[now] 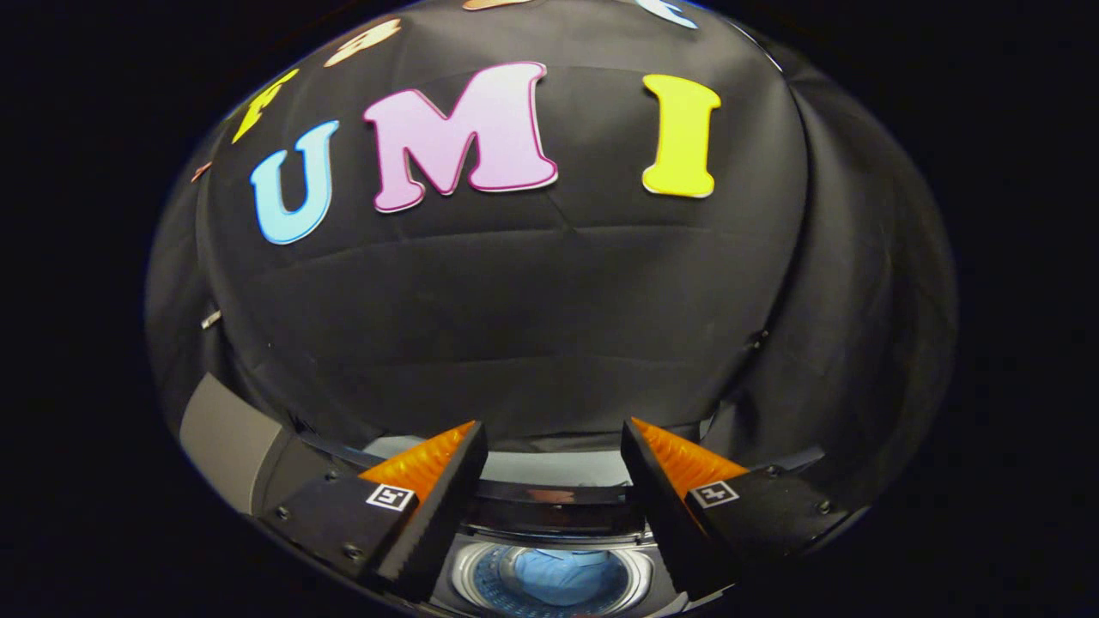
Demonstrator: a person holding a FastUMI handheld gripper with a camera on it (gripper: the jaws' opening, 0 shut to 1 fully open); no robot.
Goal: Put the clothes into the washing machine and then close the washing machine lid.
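One open claw, clothes in washer drum below

- The gripper hangs above the washing machine with its fingers spread wide apart and nothing between them; the gap is free
- Below the fingers the washing machine's round drum mouth stands open; light blue clothes lie down inside it, below the rim
- Behind the washing machine the black cloth wall closes the far side; a grey panel stands at the machine's left
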